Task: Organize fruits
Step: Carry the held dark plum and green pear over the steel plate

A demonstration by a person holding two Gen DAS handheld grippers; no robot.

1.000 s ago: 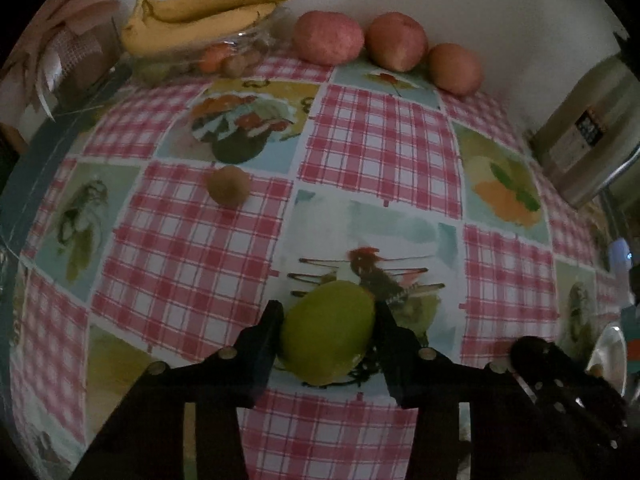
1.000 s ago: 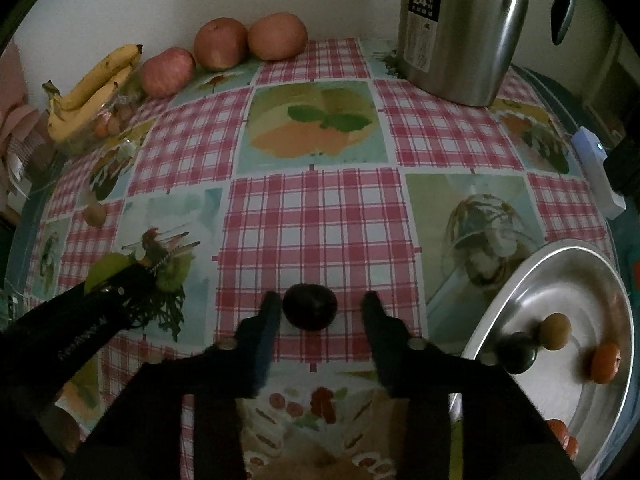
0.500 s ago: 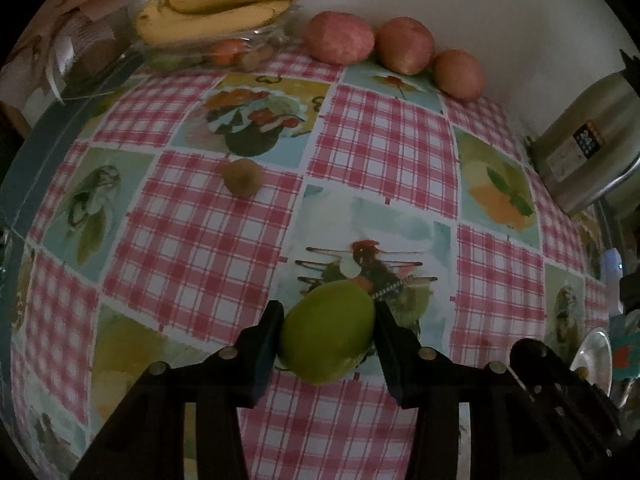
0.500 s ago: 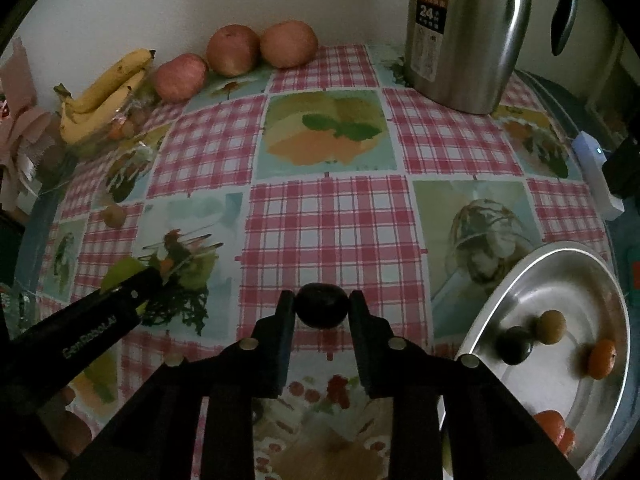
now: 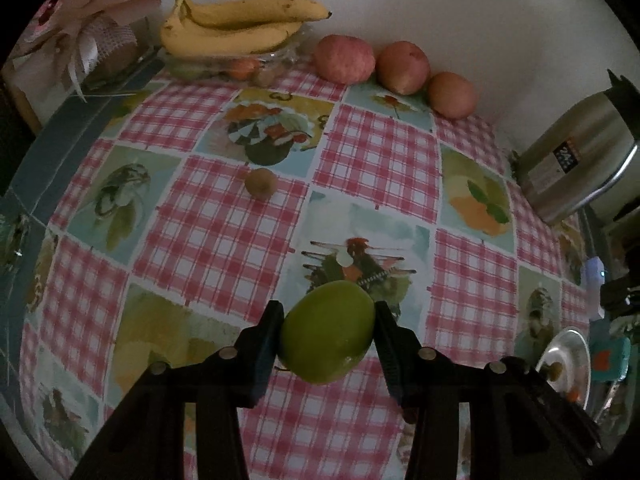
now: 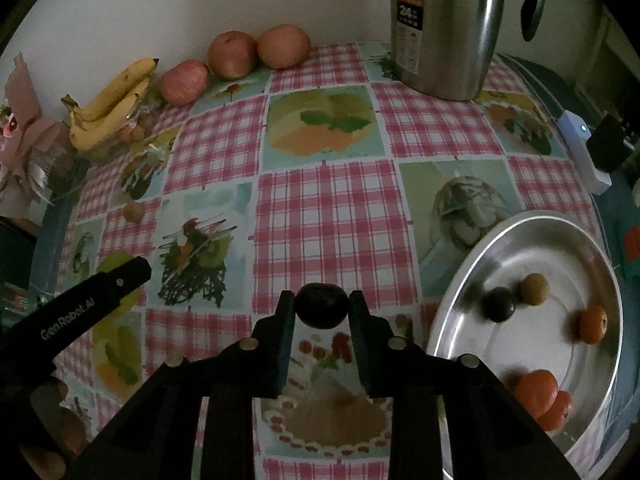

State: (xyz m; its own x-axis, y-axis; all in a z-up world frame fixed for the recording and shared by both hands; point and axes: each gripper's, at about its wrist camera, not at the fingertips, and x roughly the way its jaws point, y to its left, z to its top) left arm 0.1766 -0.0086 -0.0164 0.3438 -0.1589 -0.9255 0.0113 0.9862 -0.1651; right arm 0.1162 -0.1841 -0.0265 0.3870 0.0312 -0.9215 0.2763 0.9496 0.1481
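Observation:
My left gripper [image 5: 328, 322] is shut on a green apple [image 5: 327, 330] and holds it above the checked tablecloth. My right gripper [image 6: 322, 306] is shut on a small dark plum [image 6: 321, 305], lifted just left of the steel bowl [image 6: 452, 292]. The bowl holds a dark plum [image 6: 498, 304], a brownish fruit [image 6: 534, 289] and orange fruits [image 6: 593, 324]. A small brown fruit [image 5: 261, 183] lies alone on the cloth. The left gripper also shows in the right wrist view [image 6: 100, 292].
Bananas [image 5: 236, 30] lie on a clear tray at the far left by the wall. Three red apples [image 5: 344, 58] line the wall. A steel thermos [image 6: 444, 24] stands at the back right. A white device [image 6: 586, 156] lies at the right edge.
My right gripper closed on the dark plum and lifted it. My left gripper rose and pulled back with the green apple held.

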